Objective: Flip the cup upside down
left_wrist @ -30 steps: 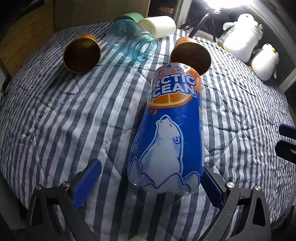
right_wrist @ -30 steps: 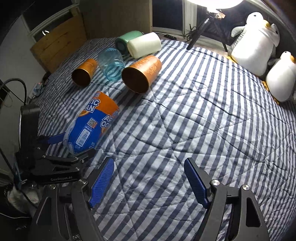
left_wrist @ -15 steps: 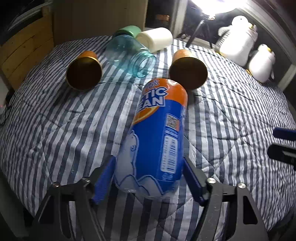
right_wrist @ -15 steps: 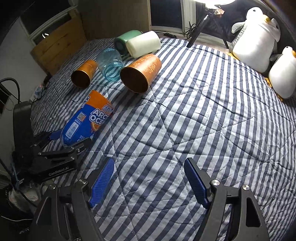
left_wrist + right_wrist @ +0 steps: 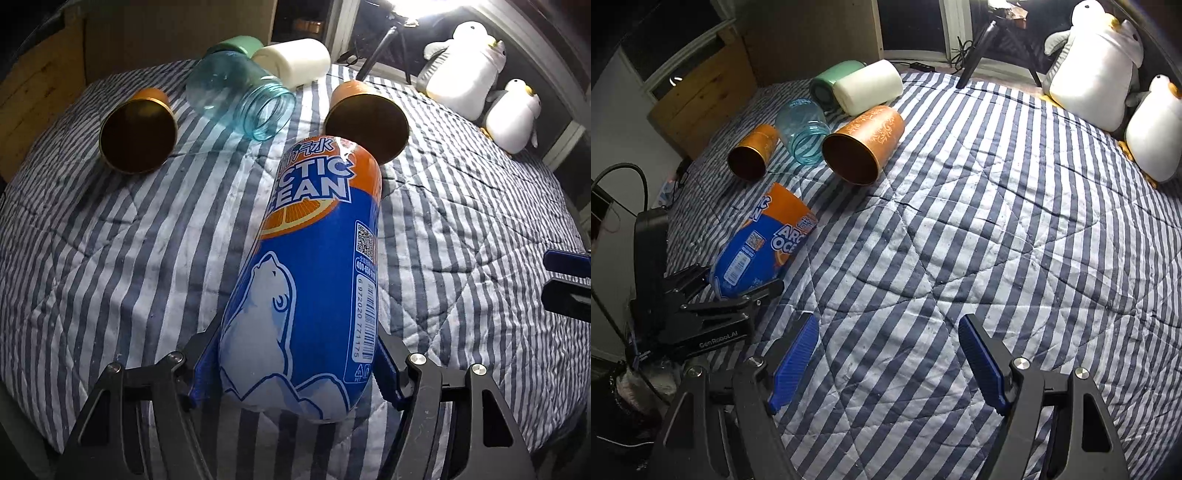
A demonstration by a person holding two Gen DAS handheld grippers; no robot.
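The cup (image 5: 314, 280) is a tall blue and orange "Arctic Ocean" one with a white polar bear printed on it. It lies lengthwise along my left gripper (image 5: 295, 369), which is shut on its near end, one blue pad on each side. Its orange end points away toward the other cups. In the right wrist view the same cup (image 5: 764, 247) sits at the left in the left gripper (image 5: 738, 288), low over the striped quilt. My right gripper (image 5: 888, 358) stands open over bare quilt, holding nothing. Its fingers (image 5: 569, 280) show at the right edge of the left wrist view.
Lying on their sides on the quilt (image 5: 997, 240) beyond the held cup are a small copper cup (image 5: 138, 136), a teal glass jar (image 5: 240, 96), a larger copper cup (image 5: 367, 122), a white cup (image 5: 295, 61) and a green cup (image 5: 827, 83). Two penguin plush toys (image 5: 1100, 62) sit at the far right.
The left gripper's fingers have come together onto the blue cup, which was loose between them. The cup has turned about its long axis, so its barcode now shows. The right gripper has barely moved.
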